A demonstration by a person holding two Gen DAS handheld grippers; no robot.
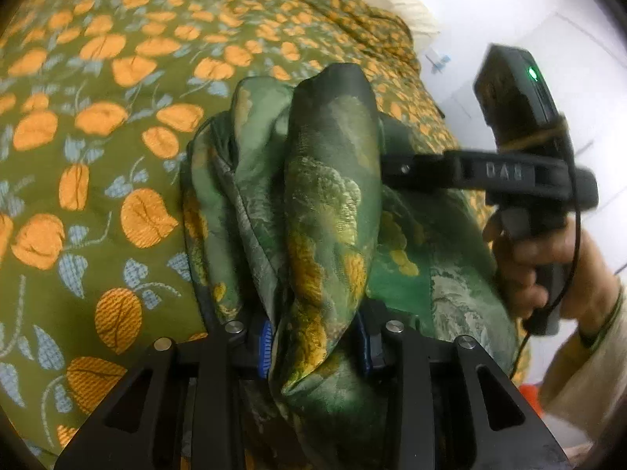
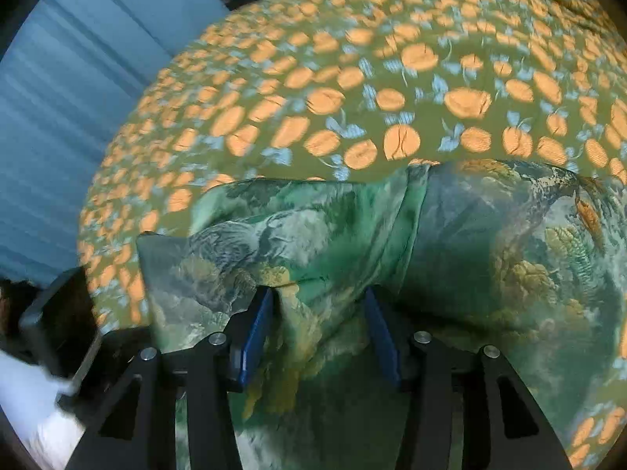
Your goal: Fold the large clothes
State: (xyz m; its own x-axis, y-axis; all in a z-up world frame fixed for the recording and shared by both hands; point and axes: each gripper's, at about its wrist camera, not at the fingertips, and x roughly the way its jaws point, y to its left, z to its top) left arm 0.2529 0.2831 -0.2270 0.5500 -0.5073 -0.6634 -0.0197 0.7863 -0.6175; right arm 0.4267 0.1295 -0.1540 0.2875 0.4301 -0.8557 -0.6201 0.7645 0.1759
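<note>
1. My left hand-held gripper (image 1: 315, 346) is clamped on a thick bunched roll of the shiny green silky garment with gold and grey foliage print (image 1: 333, 203); the cloth fills the gap between the blue pads (image 1: 267, 346) and rises up and away from them in a tall fold.

2. The garment sits on the bed, over the olive-green bedspread printed with orange fruit and pale blue leaves (image 1: 98, 117); part is lifted in my grip, the rest is heaped in loose folds just beside it on the spread.

3. From the left wrist view, my right hand-held gripper (image 1: 395, 166) reaches in from the right, its black fingers touching the side of the raised fold; my right hand (image 1: 525, 258) is wrapped round its grey handle, a green light glowing on the unit above.

4. From the right wrist view, the right hand-held gripper (image 2: 319, 333) has a pleat of the garment (image 2: 392, 243) between its blue pads (image 2: 256, 337); the pads stand apart with gaps beside the pleat, so I cannot tell if they are pinching it.

5. Beyond the bedspread (image 2: 352, 78), a blue-grey ribbed wall (image 2: 58, 117) runs along the left edge; the scene is motion-blurred.
</note>
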